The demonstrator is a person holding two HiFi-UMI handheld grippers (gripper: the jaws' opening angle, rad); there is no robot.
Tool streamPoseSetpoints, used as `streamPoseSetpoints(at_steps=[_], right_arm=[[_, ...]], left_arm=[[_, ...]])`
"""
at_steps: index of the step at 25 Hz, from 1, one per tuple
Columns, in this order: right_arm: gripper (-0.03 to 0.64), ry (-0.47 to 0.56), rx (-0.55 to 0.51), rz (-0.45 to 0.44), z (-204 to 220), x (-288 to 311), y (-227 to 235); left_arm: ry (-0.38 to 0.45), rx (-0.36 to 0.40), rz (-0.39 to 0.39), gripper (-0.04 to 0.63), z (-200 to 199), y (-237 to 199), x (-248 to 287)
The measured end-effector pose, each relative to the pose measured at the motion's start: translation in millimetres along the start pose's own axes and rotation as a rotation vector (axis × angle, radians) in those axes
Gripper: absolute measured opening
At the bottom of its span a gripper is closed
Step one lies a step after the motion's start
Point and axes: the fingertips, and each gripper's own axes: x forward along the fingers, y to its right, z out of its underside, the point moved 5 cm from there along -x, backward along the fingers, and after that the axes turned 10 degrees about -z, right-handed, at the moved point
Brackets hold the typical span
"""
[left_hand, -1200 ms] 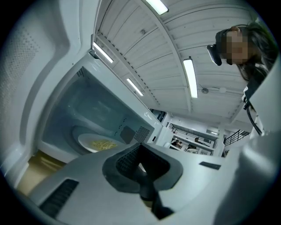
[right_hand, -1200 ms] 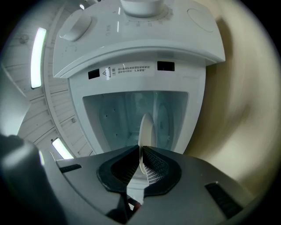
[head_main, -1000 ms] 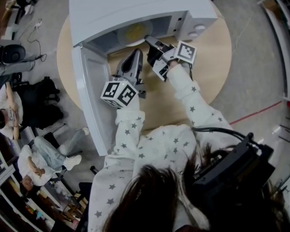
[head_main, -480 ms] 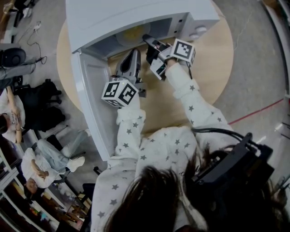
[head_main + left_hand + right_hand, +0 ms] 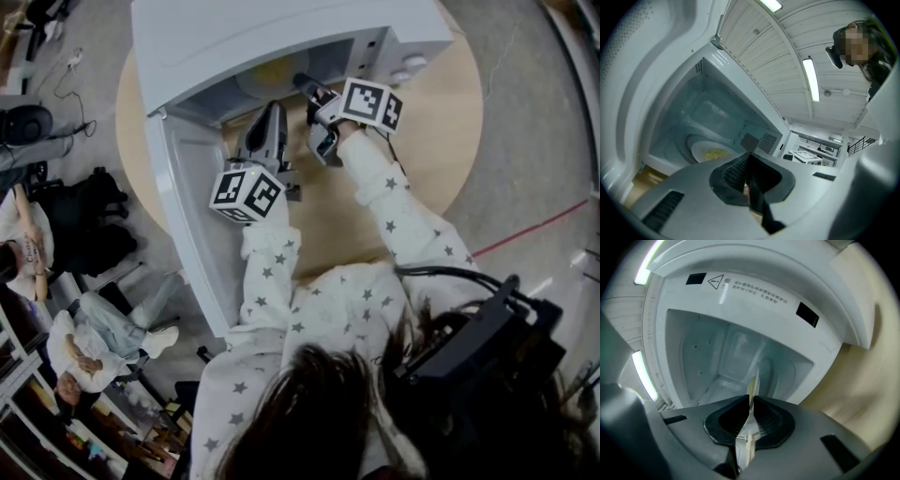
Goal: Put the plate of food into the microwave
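My right gripper (image 5: 303,84) clamps the plate (image 5: 274,73) by its rim, inside the microwave (image 5: 281,33).
The open door (image 5: 192,216) overhangs the table's (image 5: 441,122) left edge; my left gripper (image 5: 274,112), jaws together, sits at the opening; the right gripper has rolled since.

plate (image 5: 274,71) inside microwave (image 5: 272,33) on table (image 5: 433,131); open door (image 5: 190,211) at left.

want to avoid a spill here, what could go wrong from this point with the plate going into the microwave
1. The right gripper pinches only the thin rim of the plate. If the wrist twists, the plate could tilt and the yellow food could slide off.
2. The left gripper sits shut close to the mouth of the microwave, beside the open door. A careless pull back could knock either.
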Motion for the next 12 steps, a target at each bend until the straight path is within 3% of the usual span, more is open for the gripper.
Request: streamPoseSetpoints(at_steps=[6, 8, 12], right_arm=[[0.043, -0.037, -0.138, 0.089, -2.4, -1.6, -4.0], [0.084, -0.063, -0.18, 0.11, -2.4, -1.2, -4.0], [0.086, -0.148, -0.298, 0.172, -1.3, -0.8, -3.0]], left_arm=[[0.001, -0.003, 0.001, 0.002, -0.7, 2.7, -1.2], [0.002, -0.002, 0.002, 0.002, -0.1, 2.4, -1.4], [0.0, 0.001, 0.004, 0.002, 1.1, 1.8, -1.7]])
